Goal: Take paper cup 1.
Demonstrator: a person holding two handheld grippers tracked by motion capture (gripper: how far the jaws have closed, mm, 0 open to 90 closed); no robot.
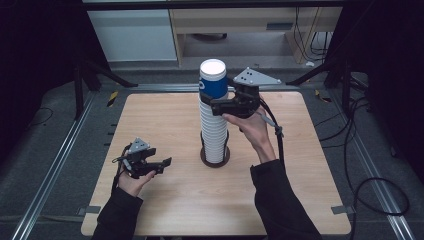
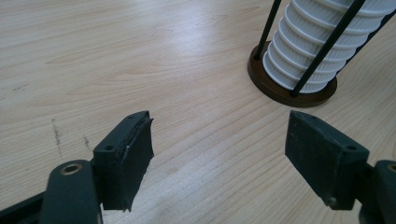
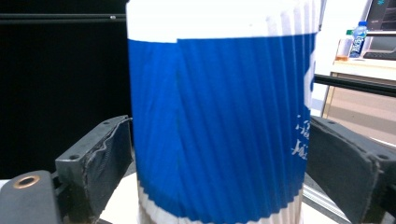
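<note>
Landmark: the brown round cup holder (image 1: 204,159) at the middle of the wooden table (image 1: 165,120).

Rising out of that holder, a tall stack of white ribbed paper cups (image 1: 214,135), fenced by thin black rods (image 2: 327,46) that keep the column from leaning or sliding off the base. Crowning the stack, well above the holder, the blue paper cup (image 1: 214,82), nested over the white ones beneath it.

Right gripper (image 1: 216,104) held level at the height of that blue paper cup, reaching in from the holder's right. Set high on the stack, probably so that only the top cup gets taken and the rest stay in place. Seen along its own jaws, blue wall (image 3: 219,121) squarely between the two pads (image 3: 109,154), both seemingly laid flat against it with no gap, and no dent in the paper: a light clasp at about cup width, likely kept gentle to avoid crushing the thin wall.

Left gripper (image 1: 162,165) low over the table, left of the holder and nearer the person, aimed toward its base. Jaws spread wide, nothing between them but bare wood. Parked there, probably, to stay out of the lifting path, yet near enough to steady the holder if the stack clings.
</note>
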